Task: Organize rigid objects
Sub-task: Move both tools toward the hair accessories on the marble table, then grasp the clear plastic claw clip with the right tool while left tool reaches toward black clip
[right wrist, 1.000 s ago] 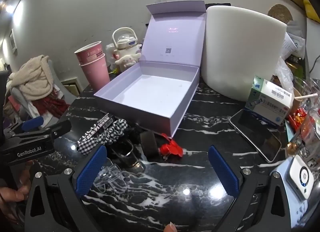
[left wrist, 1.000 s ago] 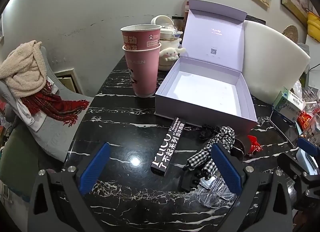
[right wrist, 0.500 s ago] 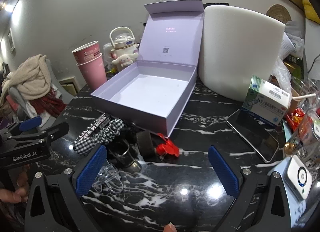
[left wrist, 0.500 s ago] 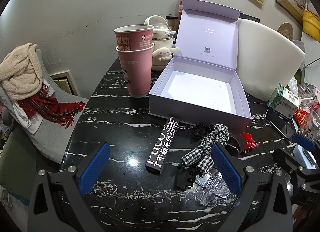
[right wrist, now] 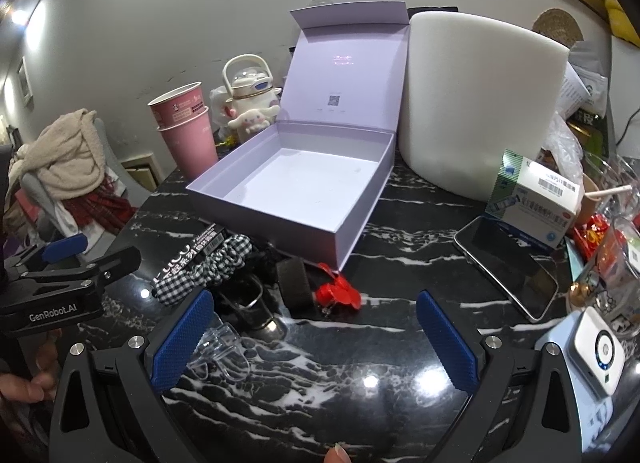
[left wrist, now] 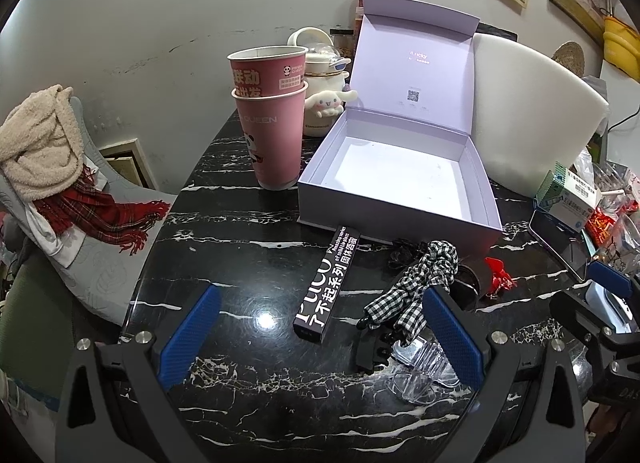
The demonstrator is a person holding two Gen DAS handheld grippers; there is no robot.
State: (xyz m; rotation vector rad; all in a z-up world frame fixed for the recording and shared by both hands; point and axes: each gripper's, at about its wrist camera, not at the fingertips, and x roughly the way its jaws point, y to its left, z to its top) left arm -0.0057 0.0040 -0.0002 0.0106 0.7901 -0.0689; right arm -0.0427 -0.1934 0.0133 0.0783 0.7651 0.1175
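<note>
I've drawn both tongs back a little; left tongs (left wrist: 320,337) and right tongs (right wrist: 312,347) hang apart, empty. The black carton (left wrist: 327,283), checked scrunchie (left wrist: 416,287) and clips lie near the empty lilac box (left wrist: 396,207) on the table (left wrist: 240,263); nothing packed yet.

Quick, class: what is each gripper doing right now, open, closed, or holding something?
Left gripper: open, holding nothing.
Right gripper: open, holding nothing.

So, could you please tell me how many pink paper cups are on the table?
2, nested in one stack left of the open lilac box: the upper cup sits inside the lower cup. More could be hidden inside the stack.
</note>
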